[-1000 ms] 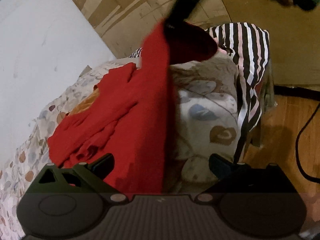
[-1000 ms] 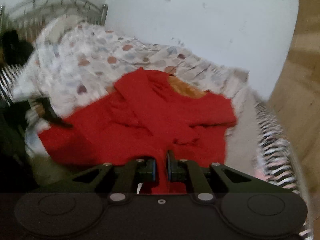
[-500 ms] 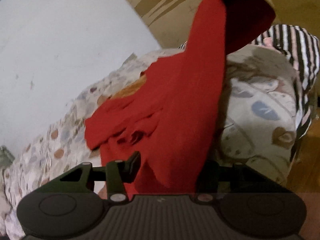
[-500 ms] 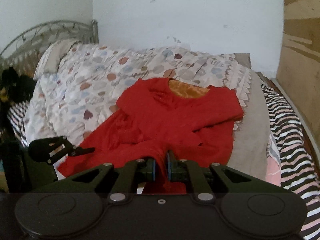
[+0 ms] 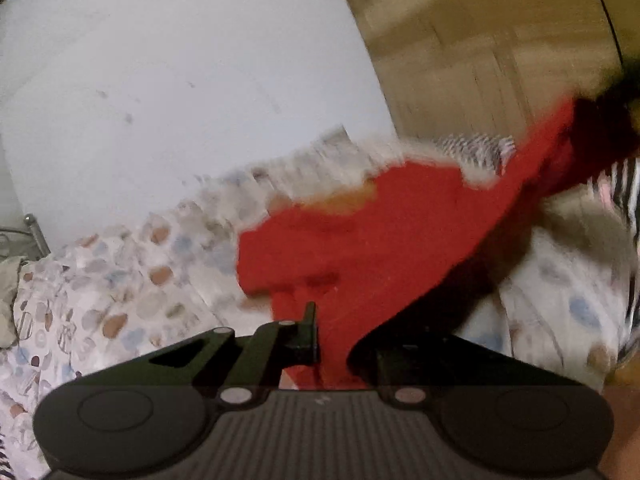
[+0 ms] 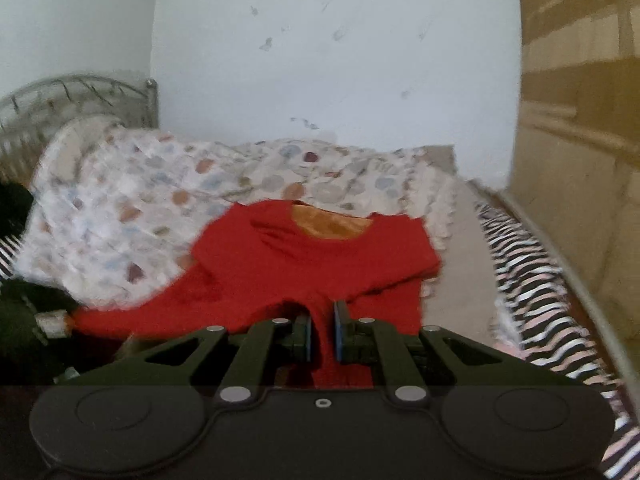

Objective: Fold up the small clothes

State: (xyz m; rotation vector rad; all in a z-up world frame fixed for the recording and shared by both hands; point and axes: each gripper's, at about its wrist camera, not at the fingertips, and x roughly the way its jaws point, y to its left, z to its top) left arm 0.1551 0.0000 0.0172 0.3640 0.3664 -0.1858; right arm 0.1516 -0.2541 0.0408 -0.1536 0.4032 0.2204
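Note:
A small red top (image 6: 320, 256) with an orange lining at its neck lies on the bed, neck towards the wall. My right gripper (image 6: 323, 334) is shut on the near hem, with red cloth pinched between its blue pads. In the blurred left wrist view, my left gripper (image 5: 336, 344) is shut on another part of the red top (image 5: 360, 240); its right finger is hidden by cloth. From there the hem rises taut to the upper right, up to the dark blurred shape of the right gripper (image 5: 600, 128).
The floral quilt (image 6: 140, 200) covers the bed, with a zebra-striped sheet (image 6: 528, 272) along its right side. A metal headboard (image 6: 72, 96) stands at the far left, a white wall (image 6: 320, 60) behind, and a brown wooden panel (image 6: 580, 100) on the right.
The left gripper's jaws went from wide open to shut on the red hem, and it swung and rose. The hem now stretches between both grippers. The right gripper stayed shut on the cloth.

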